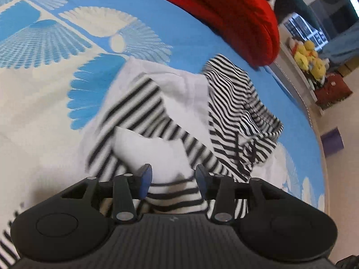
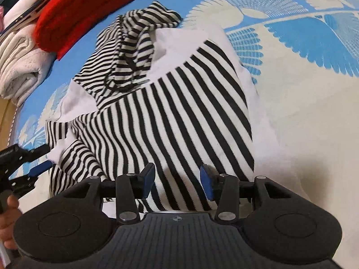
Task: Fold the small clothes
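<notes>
A small black-and-white striped garment with white panels (image 1: pixel 179 103) lies rumpled on the blue and white patterned bedsheet (image 1: pixel 44 103). In the left wrist view my left gripper (image 1: pixel 174 177) hovers over the garment's near edge. Its jaws stand apart with white and striped cloth below them, and the pads press on nothing. In the right wrist view the same garment (image 2: pixel 179 112) spreads out with its striped front up. My right gripper (image 2: pixel 177 173) is open just above that near striped part. The left gripper (image 2: pixel 44 158) shows at the garment's left edge, held by a hand (image 2: pixel 9 210).
A red knitted garment (image 2: pixel 89 6) lies beyond the striped one, beside a stack of folded cream clothes (image 2: pixel 20 67). The bed's edge (image 1: pixel 309 103) runs on the right in the left wrist view, with yellow plush toys (image 1: pixel 309 60) on a shelf and a purple object (image 1: pixel 332 141) on the floor.
</notes>
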